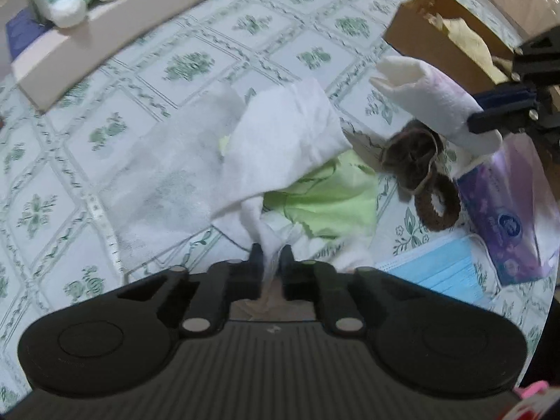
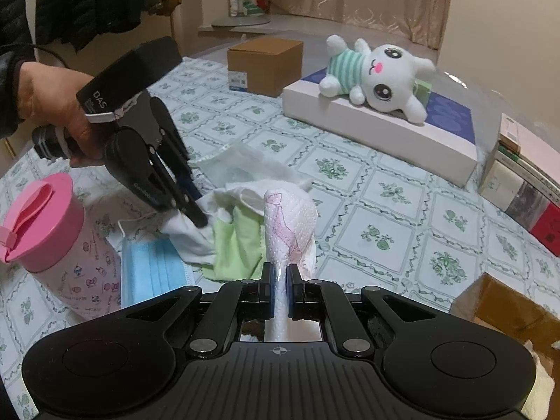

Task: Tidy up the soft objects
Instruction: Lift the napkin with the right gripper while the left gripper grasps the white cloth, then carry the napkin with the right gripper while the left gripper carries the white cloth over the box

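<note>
Two cloths are in my grips, but I judge the sorting barely begun. Through the left wrist, my left gripper is pinched onto the white cloth heaped over a green cloth, hair ties and tissue pack still loose nearby. Through the right wrist, my right gripper clamps a patterned white towel; only here do the pink bottle, plush toy and closed cardboard box show.
</note>
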The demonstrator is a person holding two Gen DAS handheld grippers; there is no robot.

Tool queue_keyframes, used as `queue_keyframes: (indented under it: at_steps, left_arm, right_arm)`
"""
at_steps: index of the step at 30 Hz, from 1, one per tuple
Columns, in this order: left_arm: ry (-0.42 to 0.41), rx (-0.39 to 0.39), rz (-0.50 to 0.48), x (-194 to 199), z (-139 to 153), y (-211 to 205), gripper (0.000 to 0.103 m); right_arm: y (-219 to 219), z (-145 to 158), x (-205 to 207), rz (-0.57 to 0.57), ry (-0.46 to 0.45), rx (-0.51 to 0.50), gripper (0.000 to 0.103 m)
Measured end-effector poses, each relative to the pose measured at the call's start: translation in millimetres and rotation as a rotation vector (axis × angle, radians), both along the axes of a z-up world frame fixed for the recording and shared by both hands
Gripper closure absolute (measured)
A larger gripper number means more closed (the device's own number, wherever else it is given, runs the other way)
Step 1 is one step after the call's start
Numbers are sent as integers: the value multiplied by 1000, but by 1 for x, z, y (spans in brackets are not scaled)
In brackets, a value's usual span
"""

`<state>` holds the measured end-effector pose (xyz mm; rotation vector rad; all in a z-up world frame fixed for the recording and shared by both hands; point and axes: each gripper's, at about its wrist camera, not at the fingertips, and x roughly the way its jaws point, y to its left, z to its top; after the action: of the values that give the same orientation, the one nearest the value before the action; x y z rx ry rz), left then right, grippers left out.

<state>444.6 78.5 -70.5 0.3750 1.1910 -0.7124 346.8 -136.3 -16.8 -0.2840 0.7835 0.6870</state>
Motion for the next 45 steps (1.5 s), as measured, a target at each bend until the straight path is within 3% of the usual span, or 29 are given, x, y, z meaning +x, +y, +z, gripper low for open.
queue_keyframes:
  at_steps: [6, 15, 23, 32, 45]
  left_arm:
    - [-115, -8, 71, -12, 55, 12, 98]
    - [-323, -70, 231, -47, 162, 10, 98]
    - [-422, -128, 296, -103, 221, -14, 98]
    - [-476, -184, 289, -173, 244, -61, 98]
    - [-436, -299, 190, -227, 224, -162, 98]
  right_arm:
    - [-12, 22, -15, -47, -34, 27, 97]
    - [-28, 84, -55, -114, -116, 85, 97]
    - [-51, 130, -101, -166, -156, 134, 97]
    - [-94, 151, -154, -274, -139, 210, 97]
    - [-217, 138, -213, -559, -84, 250, 97]
